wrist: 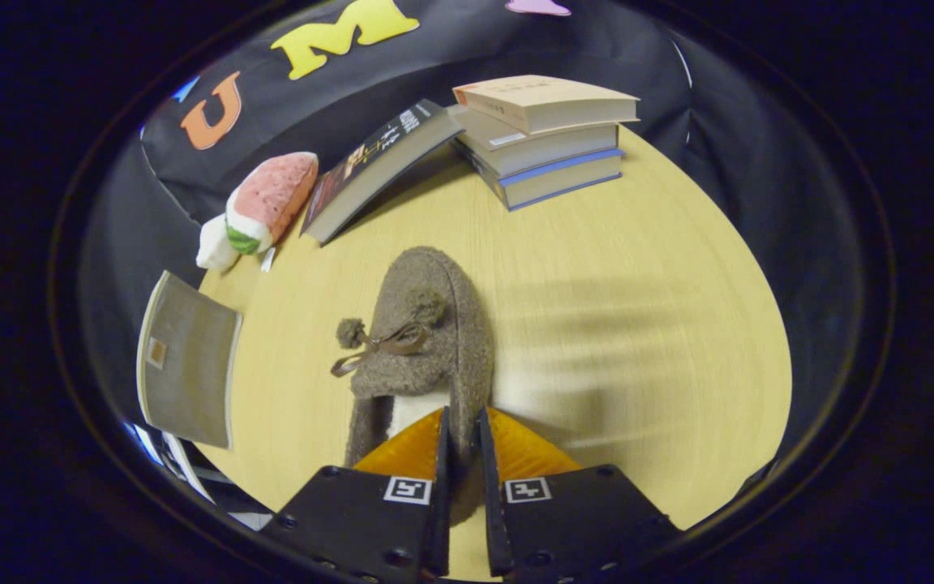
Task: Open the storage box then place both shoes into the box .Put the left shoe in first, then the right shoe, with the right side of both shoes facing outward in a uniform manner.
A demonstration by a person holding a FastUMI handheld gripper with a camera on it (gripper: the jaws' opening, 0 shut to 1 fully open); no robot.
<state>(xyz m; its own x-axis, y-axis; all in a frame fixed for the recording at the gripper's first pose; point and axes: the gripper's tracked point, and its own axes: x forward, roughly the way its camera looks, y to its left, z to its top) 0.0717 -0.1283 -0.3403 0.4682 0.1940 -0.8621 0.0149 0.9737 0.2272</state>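
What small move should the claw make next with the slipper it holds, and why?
Probably lift and carry it toward the grey storage box beside the table edge. The claw is shut on the brown slipper, pinching its side wall at the heel, and the slipper seems still over the table.

Gripper point(464, 430) jaws nearly closed, both fingers pinching slipper point(426, 341) heel wall between them.

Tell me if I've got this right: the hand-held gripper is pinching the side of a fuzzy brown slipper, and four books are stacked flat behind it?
Nearly. The gripper view shows three books in the flat stack, not four; another book leans against it. The rest holds: the hand-held gripper pinches the side wall of the brown slipper.
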